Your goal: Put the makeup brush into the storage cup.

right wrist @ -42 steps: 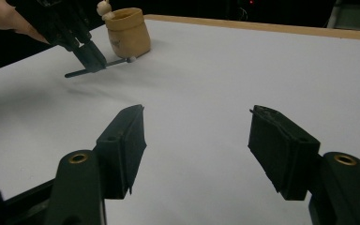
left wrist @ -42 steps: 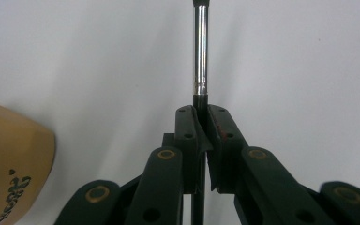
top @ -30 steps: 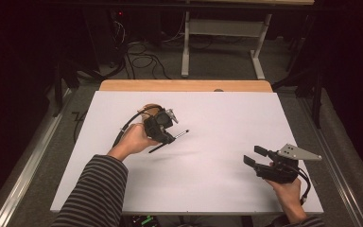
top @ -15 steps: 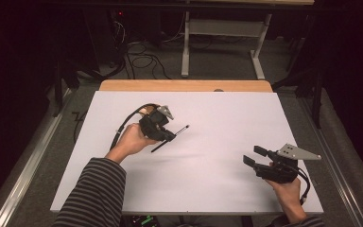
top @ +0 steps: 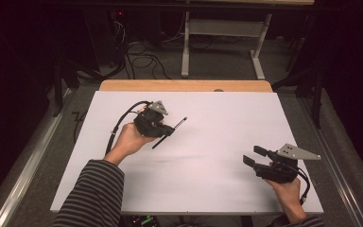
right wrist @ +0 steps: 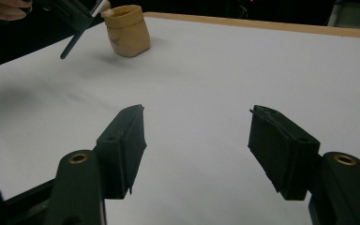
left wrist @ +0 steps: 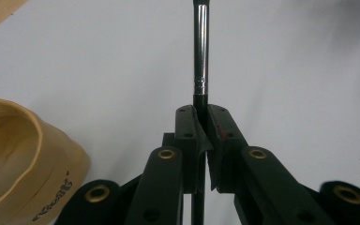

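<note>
My left gripper (top: 167, 131) is shut on a thin black brush (top: 180, 122) with a silver ferrule, held above the white tabletop (top: 217, 118) left of centre. In the left gripper view the jaws (left wrist: 201, 112) pinch the brush (left wrist: 200, 47) just below the ferrule, and its tip points away from me. A tan clay-coloured cup (left wrist: 23, 154) sits close beside the gripper. The right gripper view shows that cup (right wrist: 127, 30) upright at the far left, with the brush's handle end (right wrist: 72, 44) hanging near it. My right gripper (top: 251, 156) stands open near the front right edge, nothing between its jaws (right wrist: 197, 126).
A wooden strip (top: 184, 85) borders the table's far edge. Beyond it on the floor are a white table frame (top: 185, 47) and loose cables (top: 142, 56). A metal rail (top: 38, 156) runs along the left side. A striped sleeve (top: 94, 194) comes in at the bottom left.
My left hand has shifted slightly toward the far side, and the brush's tip has lifted a little. The right gripper has stayed where it was.
</note>
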Demonstrator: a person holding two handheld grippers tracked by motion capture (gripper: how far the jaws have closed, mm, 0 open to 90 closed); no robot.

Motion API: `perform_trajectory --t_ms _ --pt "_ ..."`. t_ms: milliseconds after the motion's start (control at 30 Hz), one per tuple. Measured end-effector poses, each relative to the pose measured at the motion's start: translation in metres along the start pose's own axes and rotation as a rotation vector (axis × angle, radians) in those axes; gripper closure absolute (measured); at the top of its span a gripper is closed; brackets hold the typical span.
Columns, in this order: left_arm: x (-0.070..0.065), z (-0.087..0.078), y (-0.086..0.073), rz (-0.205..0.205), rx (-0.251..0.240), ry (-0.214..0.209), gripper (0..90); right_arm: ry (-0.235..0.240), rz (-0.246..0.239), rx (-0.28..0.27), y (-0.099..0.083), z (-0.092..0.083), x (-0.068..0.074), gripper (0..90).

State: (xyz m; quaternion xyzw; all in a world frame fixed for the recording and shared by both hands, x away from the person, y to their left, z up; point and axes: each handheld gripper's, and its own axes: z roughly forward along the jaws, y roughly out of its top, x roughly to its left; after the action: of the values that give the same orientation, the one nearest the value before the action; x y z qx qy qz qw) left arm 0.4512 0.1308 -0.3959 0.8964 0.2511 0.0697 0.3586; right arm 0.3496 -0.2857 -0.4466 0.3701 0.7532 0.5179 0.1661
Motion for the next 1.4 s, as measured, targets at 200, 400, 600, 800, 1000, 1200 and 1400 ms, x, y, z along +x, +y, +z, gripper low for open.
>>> perform_trajectory --t_ms 200,400,600,800,1000,1200,1400 --pt "0.002 -0.007 -0.004 -0.023 -0.041 0.041 83.6 0.000 -0.002 0.002 0.000 0.001 0.000 37.5" --pt "0.001 -0.010 -0.004 -0.019 -0.052 0.067 83.6 0.001 -0.002 0.004 0.000 0.001 0.000 37.5" --pt "0.003 -0.016 -0.003 -0.040 -0.095 0.079 83.6 0.001 -0.002 0.003 0.000 0.001 0.000 37.5" --pt "0.005 -0.020 -0.004 -0.051 -0.118 0.114 83.6 0.001 -0.001 0.003 0.000 0.001 0.000 37.5" --pt "0.009 -0.025 -0.005 -0.073 -0.163 0.135 83.6 0.001 -0.002 0.002 0.000 0.001 0.000 37.5" --pt "0.014 -0.030 -0.007 -0.101 -0.201 0.158 83.6 0.001 0.001 0.002 0.000 0.001 0.000 37.5" --pt "0.020 -0.035 -0.009 -0.124 -0.234 0.186 83.6 0.001 0.001 0.002 0.000 0.001 0.000 37.5"
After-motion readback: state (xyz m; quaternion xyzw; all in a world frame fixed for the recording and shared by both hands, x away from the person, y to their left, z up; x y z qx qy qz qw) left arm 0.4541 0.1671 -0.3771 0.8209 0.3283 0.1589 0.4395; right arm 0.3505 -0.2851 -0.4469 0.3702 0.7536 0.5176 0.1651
